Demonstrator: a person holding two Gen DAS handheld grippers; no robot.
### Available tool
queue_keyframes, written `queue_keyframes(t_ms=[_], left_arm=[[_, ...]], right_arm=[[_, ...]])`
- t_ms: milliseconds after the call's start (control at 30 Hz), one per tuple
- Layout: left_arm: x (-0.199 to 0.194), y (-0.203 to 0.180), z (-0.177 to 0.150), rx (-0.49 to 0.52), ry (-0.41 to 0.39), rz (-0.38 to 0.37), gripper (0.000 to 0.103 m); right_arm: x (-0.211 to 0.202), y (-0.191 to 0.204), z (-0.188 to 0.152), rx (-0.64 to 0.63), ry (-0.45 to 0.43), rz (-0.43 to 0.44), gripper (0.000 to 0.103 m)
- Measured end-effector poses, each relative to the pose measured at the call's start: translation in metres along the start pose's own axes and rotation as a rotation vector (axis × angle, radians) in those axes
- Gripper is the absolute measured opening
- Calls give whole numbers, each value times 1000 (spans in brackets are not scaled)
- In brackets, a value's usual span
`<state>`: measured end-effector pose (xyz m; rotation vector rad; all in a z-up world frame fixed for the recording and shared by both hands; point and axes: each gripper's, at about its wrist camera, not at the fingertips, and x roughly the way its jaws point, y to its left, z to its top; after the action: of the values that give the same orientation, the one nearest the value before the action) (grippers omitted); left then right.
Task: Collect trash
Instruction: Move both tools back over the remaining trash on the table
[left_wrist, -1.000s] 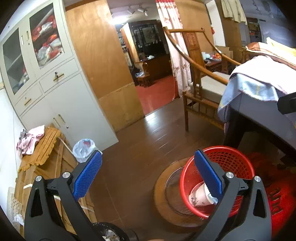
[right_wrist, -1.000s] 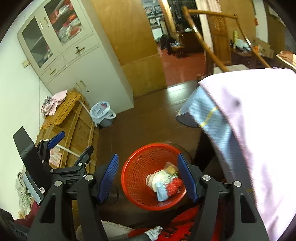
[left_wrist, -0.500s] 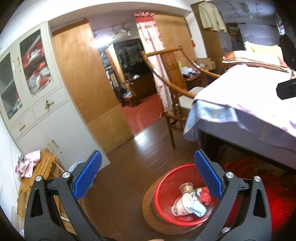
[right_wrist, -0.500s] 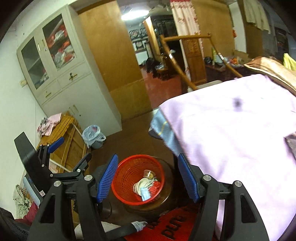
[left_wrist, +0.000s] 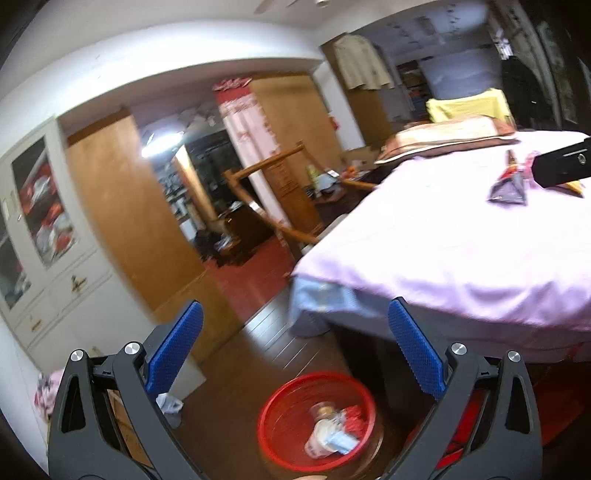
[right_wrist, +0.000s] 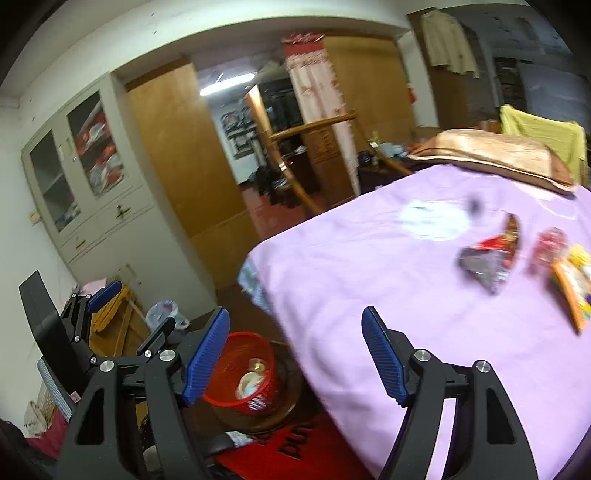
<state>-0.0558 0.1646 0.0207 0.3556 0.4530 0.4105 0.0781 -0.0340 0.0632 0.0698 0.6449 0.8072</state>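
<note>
A red mesh basket with a paper cup and wrappers in it stands on a round wooden stand on the floor, also low in the right wrist view as the basket. On the pink bed sheet lie a dark foil wrapper, a white tissue, a red packet and an orange packet. My left gripper is open and empty above the basket. My right gripper is empty, its jaws opening, over the bed's near corner. The dark wrapper shows far right in the left wrist view.
The bed fills the right side, with a brown pillow at its head. A wooden chair stands by the doorway. A white cabinet, a plastic bag and a red mat lie left and below.
Both grippers have risen and swung right from over the basket toward the bed. The bed top and its wrappers have come into view. The right jaws stand wider.
</note>
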Motion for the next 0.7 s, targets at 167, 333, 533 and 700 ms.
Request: queue_keyframes(t_ms=[167, 333, 533, 700], left_arm=[[-8, -51, 22, 65, -40, -80, 96], [-4, -104, 45, 116, -60, -175, 96], [18, -168, 72, 162, -59, -286, 96], [45, -210, 91, 193, -43, -346, 96]], right_arm=[[-36, -42, -9, 49, -48, -59, 76], [-62, -91, -17, 119, -77, -139, 78], [-78, -149, -22, 180, -70, -263, 78], [-79, -197, -23, 209, -34, -358, 78]])
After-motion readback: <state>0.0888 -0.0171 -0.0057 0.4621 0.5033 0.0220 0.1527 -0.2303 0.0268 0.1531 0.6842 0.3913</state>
